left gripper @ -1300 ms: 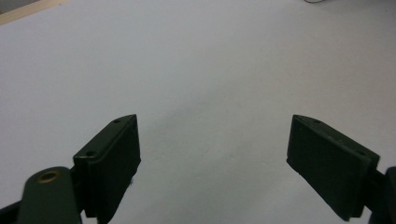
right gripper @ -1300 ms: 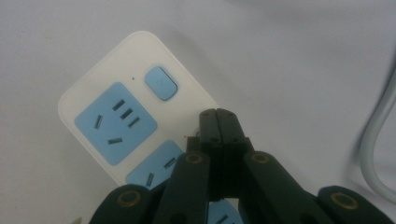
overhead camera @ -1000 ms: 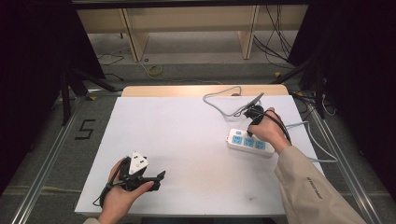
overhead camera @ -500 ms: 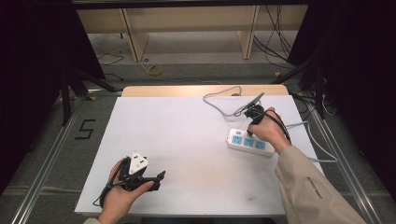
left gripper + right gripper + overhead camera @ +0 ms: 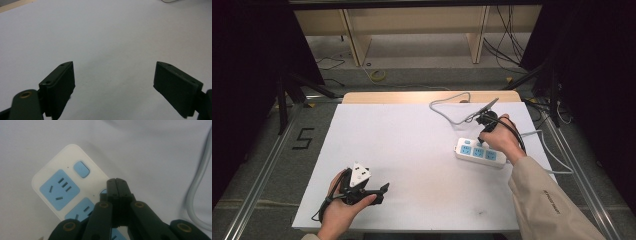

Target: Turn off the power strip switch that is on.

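Right gripper [image 5: 117,185]: jaws pressed together, nothing between them, tips over the second blue switch of the power strip [image 5: 480,152]. Strip lies flat near the right edge of the tabletop [image 5: 412,140], its grey cord [image 5: 447,107] looping toward the far edge. Left gripper [image 5: 115,85]: jaws spread, empty, low by the near left corner.

Risk, as I judge it: an off-centre push could skid the unheld strip or land on a socket face.

Count: one strip, three sockets, two switches seen, one cord.

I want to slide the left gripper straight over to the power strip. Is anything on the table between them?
No. In the high view, bare white table separates the left gripper from the power strip.
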### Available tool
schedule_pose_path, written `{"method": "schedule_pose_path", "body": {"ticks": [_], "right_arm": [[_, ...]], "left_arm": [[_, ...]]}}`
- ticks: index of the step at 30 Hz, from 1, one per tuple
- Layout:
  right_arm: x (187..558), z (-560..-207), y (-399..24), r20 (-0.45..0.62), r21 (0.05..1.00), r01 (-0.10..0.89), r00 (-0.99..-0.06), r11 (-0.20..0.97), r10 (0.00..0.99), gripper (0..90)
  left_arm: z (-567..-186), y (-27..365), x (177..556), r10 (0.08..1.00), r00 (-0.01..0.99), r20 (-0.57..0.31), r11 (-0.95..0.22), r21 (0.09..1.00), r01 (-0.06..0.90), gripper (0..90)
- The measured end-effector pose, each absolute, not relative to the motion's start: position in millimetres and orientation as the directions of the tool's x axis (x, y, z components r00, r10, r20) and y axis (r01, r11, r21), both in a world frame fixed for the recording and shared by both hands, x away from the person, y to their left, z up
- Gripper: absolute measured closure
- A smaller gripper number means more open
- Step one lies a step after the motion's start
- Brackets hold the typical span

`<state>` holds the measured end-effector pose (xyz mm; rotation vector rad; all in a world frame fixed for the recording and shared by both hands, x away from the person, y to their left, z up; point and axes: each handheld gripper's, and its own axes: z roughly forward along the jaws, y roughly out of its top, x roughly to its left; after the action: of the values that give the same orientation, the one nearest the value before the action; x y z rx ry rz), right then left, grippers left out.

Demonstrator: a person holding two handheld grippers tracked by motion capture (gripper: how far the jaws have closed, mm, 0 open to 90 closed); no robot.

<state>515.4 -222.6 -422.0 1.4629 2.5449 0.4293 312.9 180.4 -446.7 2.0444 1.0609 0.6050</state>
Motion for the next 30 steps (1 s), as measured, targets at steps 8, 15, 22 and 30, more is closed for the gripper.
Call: {"method": "schedule_pose_path", "body": {"ticks": [8,15,22,30], "right_arm": [[515,-420,-226,0.000,0.337,0.815,-0.500,0.471,0.866,90.0],[513,-416,-227,0.002,0.361,0.811,-0.495,0.461,0.869,90.0],[507,-412,-233,0.008,0.401,0.798,-0.495,0.450,0.869,90.0],[500,-408,-240,0.008,0.431,0.784,-0.499,0.447,0.866,90.0]], "left_arm": [[-447,180,313,0.835,0.546,0.070,-0.382,0.787,0.484,16.8],[-447,180,313,0.836,0.545,0.067,-0.381,0.786,0.487,16.8],[-447,180,313,0.836,0.544,0.068,-0.382,0.784,0.489,16.9],[-447,180,313,0.835,0.545,0.070,-0.385,0.782,0.490,16.8]]}}
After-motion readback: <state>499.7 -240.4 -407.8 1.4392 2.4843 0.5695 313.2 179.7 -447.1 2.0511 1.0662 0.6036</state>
